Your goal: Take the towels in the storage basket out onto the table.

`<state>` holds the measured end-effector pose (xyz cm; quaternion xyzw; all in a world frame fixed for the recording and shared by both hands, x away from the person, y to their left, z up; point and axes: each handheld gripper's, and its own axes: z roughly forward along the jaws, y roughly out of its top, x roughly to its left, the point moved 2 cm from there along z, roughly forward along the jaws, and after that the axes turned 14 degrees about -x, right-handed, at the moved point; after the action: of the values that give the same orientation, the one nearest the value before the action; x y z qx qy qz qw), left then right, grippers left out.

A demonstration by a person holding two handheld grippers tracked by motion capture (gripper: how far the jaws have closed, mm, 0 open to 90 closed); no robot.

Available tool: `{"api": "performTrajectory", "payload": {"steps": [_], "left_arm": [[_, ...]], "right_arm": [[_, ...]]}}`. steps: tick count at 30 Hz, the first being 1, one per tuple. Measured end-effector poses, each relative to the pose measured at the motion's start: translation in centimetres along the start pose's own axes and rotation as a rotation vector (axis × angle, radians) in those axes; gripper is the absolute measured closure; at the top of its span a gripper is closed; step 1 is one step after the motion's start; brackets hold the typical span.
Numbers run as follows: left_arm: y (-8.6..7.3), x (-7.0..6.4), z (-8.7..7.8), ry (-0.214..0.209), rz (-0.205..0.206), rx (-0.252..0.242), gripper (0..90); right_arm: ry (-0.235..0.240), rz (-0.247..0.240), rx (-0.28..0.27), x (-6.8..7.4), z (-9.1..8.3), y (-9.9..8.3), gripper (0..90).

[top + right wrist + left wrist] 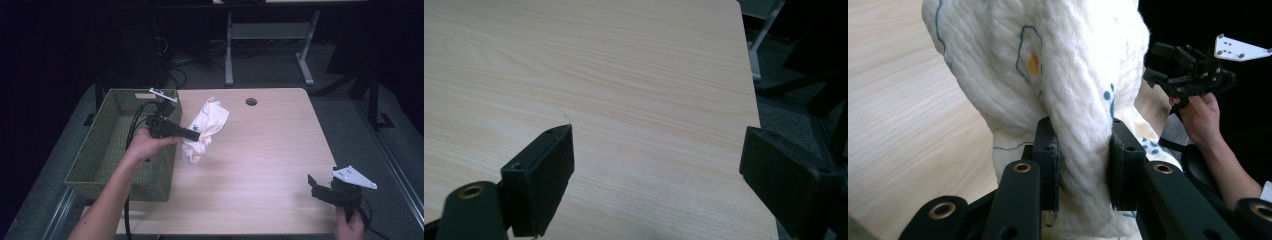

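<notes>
Cloth (204,129): white, printed, bunched; we held it in the left gripper (1082,165), jaws clenched on a fold, beside the green basket (100,155). Basket looked empty, so placing it probably remained. Right gripper (656,175): jaws released, idle over the table (260,165).

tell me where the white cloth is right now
In the high view the white cloth hangs clamped in the left tongs, over the table's left part, just right of the green basket.
</notes>
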<state>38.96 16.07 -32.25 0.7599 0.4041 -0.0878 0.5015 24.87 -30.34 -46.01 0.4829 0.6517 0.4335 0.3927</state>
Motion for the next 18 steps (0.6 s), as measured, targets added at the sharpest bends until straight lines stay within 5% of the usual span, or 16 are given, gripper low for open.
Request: {"api": "performTrajectory", "payload": {"steps": [18], "left_arm": [[-0.4, -0.2, 4.5, -0.021, -0.002, 0.028, 70.3]], "right_arm": [[0.002, -0.001, 0.002, 0.0, 0.0, 0.0, 13.9]]}}
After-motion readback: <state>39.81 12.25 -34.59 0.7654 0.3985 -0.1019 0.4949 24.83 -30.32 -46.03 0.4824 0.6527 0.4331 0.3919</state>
